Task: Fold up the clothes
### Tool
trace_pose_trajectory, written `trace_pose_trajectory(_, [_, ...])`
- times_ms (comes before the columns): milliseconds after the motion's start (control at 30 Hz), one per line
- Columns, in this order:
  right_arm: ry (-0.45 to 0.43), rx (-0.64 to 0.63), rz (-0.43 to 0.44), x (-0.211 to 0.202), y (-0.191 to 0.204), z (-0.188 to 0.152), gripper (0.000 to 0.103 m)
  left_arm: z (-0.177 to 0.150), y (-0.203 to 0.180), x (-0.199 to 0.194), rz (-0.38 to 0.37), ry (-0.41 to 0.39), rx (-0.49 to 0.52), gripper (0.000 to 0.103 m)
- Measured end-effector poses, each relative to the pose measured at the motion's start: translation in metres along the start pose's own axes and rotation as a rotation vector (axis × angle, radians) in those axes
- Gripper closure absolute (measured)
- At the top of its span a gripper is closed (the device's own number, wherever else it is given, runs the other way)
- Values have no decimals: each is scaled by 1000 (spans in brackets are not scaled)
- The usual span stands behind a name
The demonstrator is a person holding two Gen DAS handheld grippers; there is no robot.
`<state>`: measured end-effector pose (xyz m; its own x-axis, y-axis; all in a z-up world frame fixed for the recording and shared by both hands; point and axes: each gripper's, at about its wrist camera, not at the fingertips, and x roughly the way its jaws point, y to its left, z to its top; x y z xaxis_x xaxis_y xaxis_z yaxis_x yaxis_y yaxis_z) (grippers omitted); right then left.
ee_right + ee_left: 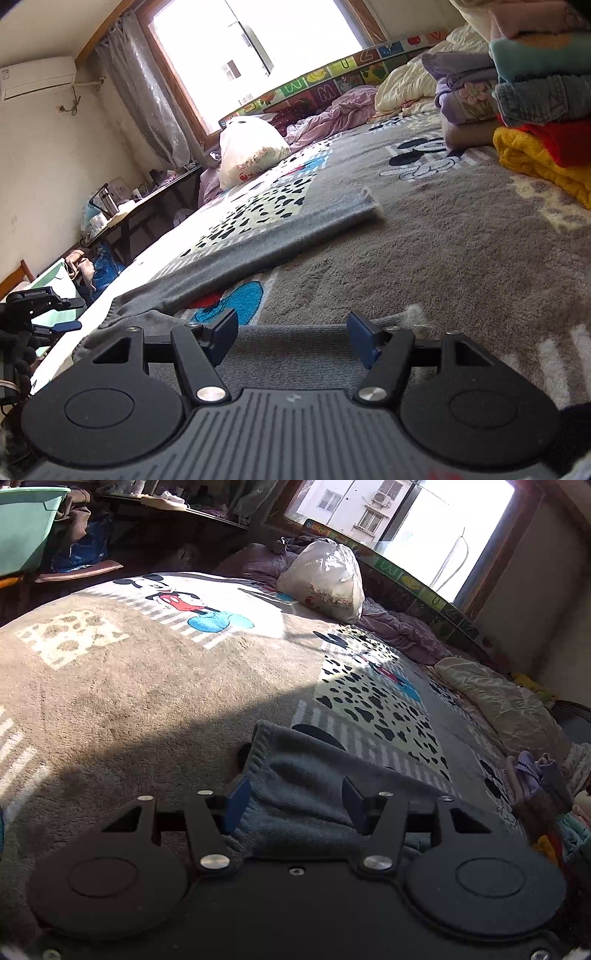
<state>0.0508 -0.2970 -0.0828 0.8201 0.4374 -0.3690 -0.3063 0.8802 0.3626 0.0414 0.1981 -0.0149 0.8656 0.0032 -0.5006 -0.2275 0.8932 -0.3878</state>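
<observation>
A grey knitted garment [295, 775] lies flat on the Mickey Mouse blanket [147, 672]. My left gripper [293, 805] is open, its blue pads [236, 803] on either side of the garment's ribbed end. In the right wrist view the same garment [280, 236] stretches away as a long grey strip. My right gripper [291, 338] is open, its pads [360, 341] straddling the garment's near edge. The left gripper [55, 325] shows at the far left of that view, held by a gloved hand.
A stack of folded clothes [532, 110] stands at the right, also seen in the left wrist view [554, 805]. A white plastic bag [325, 579] and crumpled purple bedding [402, 631] lie by the window. A cream quilt [498, 701] lies along the wall. A green tub [26, 528] is at far left.
</observation>
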Motion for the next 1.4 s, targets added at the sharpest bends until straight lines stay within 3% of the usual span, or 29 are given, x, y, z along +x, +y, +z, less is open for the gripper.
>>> trace_pose_trajectory(133, [-72, -281, -60, -31, 28, 17, 40, 2, -21, -32, 46, -88, 238, 40])
trace_pose_trajectory(200, [-88, -402, -84, -47, 36, 24, 40, -3, -35, -43, 104, -126, 431, 38])
trace_pose_trajectory(300, [-36, -590, -94, -63, 43, 25, 41, -19, -52, -54, 189, -174, 769, 37])
trace_pose_trajectory(400, [68, -799, -71, -74, 51, 11, 42, -42, -50, -55, 179, -158, 986, 37])
trace_pose_trajectory(567, [246, -1052, -77, -70, 62, -19, 45, -74, -42, -53, 145, -119, 1152, 37])
trace_pose_trajectory(733, [323, -1098, -84, -53, 65, -32, 45, -105, -40, -41, 145, -22, 1363, 37])
trace_pose_trajectory(900, [408, -1131, -70, -30, 63, -49, 55, -118, -37, -21, 170, 47, 1525, 41])
trace_pose_trajectory(967, [406, -1126, -71, -29, 63, -51, 56, -123, -34, -12, 193, 73, 1595, 50])
trace_pose_trajectory(1133, [399, -1108, -83, -30, 62, -52, 56, -127, -28, 4, 207, 111, 1668, 59])
trace_pose_trajectory(1400, [334, -1131, -109, -31, 61, -54, 64, -125, -25, 15, 198, 110, 1734, 59])
